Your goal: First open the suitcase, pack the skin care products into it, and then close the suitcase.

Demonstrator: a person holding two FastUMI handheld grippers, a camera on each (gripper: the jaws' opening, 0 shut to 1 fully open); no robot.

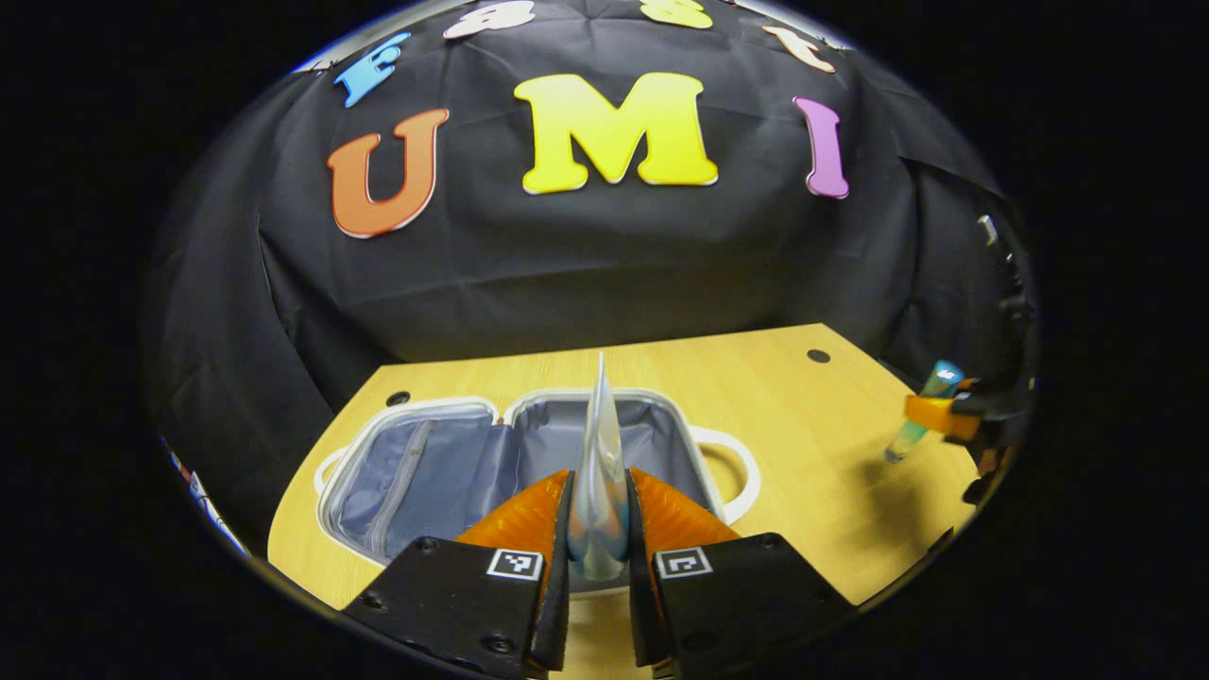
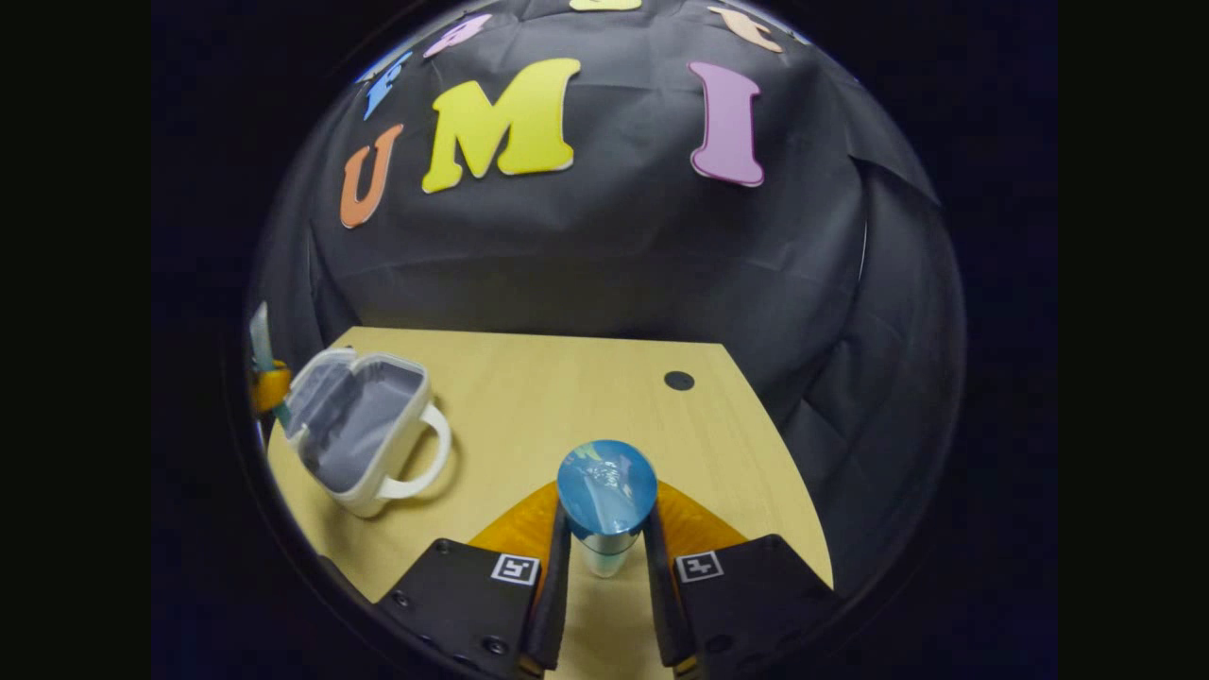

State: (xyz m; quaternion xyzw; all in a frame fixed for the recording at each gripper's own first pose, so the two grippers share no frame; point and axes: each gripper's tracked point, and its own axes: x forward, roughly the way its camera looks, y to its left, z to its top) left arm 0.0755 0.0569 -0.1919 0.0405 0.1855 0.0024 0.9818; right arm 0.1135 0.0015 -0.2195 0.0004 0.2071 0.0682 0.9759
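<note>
While the left claw (image 1: 598,529) pinches a flat silvery sachet (image 1: 599,472) above the open white grey-lined suitcase (image 1: 453,463) at lower centre, the right claw (image 2: 604,548) clamps a blue-capped tube (image 2: 605,501) over the wooden surface (image 2: 567,397).

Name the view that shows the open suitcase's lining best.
The left gripper view: the suitcase lies open straight ahead, both lined halves visible. In the right gripper view it sits small and oblique at the left edge.

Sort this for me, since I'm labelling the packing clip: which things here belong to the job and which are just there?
Job:
- open suitcase
- flat tube, pinched in the left gripper
- blue-capped bottle, pinched in the right gripper

Just there:
- wooden table
- round holes in the tabletop
</note>
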